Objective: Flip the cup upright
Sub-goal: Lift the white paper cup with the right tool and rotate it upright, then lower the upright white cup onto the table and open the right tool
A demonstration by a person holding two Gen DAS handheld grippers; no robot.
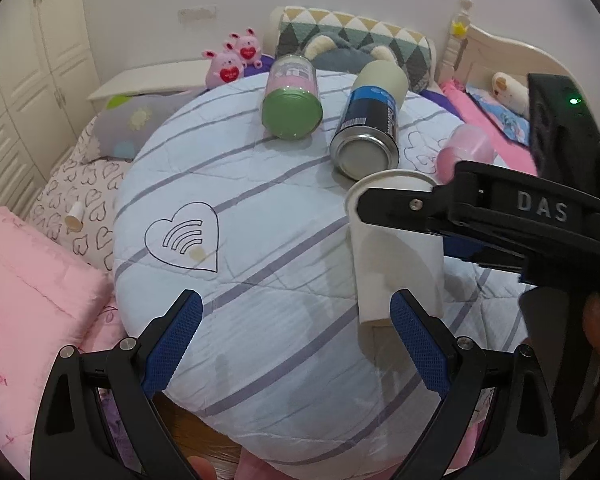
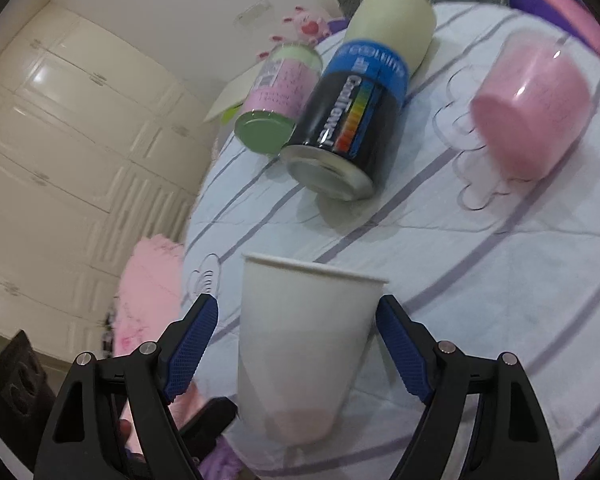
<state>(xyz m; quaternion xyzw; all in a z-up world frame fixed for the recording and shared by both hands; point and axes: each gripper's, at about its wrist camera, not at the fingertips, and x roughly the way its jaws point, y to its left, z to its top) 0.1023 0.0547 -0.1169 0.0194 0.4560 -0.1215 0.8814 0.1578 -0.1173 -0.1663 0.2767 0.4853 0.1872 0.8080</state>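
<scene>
A white paper cup [image 1: 396, 252] stands upright, rim up, on the round quilted cushion [image 1: 260, 240]. In the right wrist view the cup [image 2: 300, 344] sits between my right gripper's [image 2: 296, 348] blue pads [image 2: 192, 344], which stand apart from its walls, so the gripper is open around it. In the left wrist view the right gripper's [image 1: 404, 216] black finger crosses the cup's rim. My left gripper [image 1: 296, 340] is open and empty, just left of and in front of the cup, with its right pad [image 1: 416, 340] by the cup's base.
A green-lidded jar [image 1: 292, 98] and a black-and-blue spray can [image 1: 370, 124] lie on their sides at the cushion's far part. A pink plastic cup [image 2: 532, 108] lies on its side at the right. Pink bedding [image 1: 32, 280] is at the left, pillows and plush toys [image 1: 236, 60] behind.
</scene>
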